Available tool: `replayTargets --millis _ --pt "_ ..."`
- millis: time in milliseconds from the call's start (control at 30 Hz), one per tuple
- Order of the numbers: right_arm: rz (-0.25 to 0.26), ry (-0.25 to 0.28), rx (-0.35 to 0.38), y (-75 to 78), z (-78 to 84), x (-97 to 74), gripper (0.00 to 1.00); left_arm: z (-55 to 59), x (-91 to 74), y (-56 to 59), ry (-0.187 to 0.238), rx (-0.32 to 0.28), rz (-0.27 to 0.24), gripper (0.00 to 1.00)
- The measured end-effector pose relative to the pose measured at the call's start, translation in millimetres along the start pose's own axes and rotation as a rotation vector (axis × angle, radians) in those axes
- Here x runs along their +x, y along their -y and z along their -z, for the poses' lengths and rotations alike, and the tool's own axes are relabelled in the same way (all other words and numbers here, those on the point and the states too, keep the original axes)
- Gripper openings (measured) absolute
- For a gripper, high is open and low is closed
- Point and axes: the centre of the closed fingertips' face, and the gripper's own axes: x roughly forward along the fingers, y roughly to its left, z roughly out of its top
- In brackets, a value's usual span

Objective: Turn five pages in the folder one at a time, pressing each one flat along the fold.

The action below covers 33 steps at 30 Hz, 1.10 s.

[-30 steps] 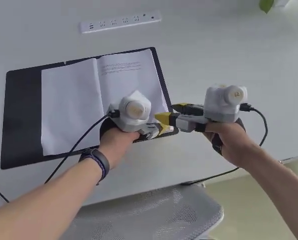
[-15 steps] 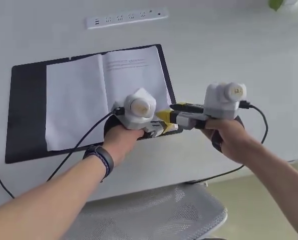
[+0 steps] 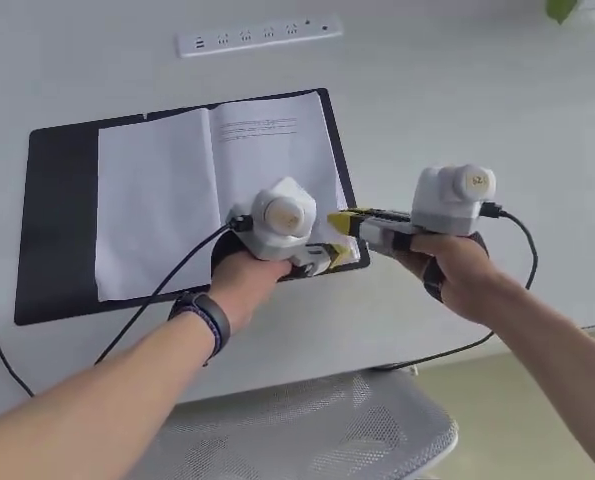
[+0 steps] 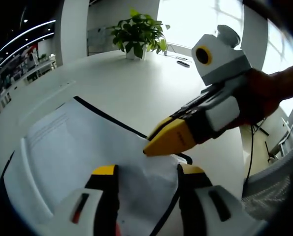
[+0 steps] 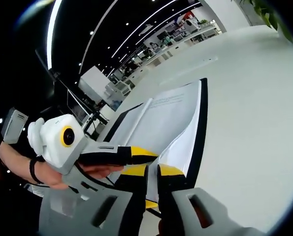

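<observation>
A black folder [image 3: 57,230] lies open on the white table, its white pages [image 3: 157,210] spread flat, one with a few printed lines. My left gripper [image 4: 147,172] is open, its yellow-tipped jaws held over the bottom right corner of the right-hand page [image 4: 87,142]. My right gripper [image 5: 152,172] reaches in from the right with its jaws pinched together on that page's corner. The page's right edge [image 5: 188,132] curls up off the black cover. In the head view the left gripper [image 3: 322,258] and the right gripper [image 3: 342,218] meet at the folder's near right corner.
A white power strip [image 3: 257,36] lies at the back of the table. A potted plant [image 4: 136,37] stands farther off. A grey mesh chair [image 3: 307,430] sits below the table's front edge. Black cables [image 3: 157,300] trail from both grippers.
The right gripper's tip has risen a little and drawn slightly right relative to the folder's corner. The left gripper stays at the corner. The head camera has shifted a little.
</observation>
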Motion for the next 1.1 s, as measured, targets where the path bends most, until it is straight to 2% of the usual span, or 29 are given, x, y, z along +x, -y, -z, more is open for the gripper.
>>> replayTargets --millis 400,600,833,1100 --pt "0.001 0.038 0.051 -1.4 -2.1 -3.3 0.00 0.2 -1.4 2.8 -0.017 0.009 0.021 0.52" --pt "0.003 0.052 0.064 -1.4 -3.6 -4.6 0.00 -1.2 -10.2 4.4 -0.021 0.012 0.020 0.54" --pt "0.003 0.055 0.053 -4.5 -8.1 -8.4 0.00 -12.5 -26.5 -3.2 0.006 0.010 0.003 0.57" --pt "0.000 0.064 0.033 -11.3 -15.2 -10.6 0.00 -19.5 -48.4 -15.5 0.032 0.007 -0.022 0.62"
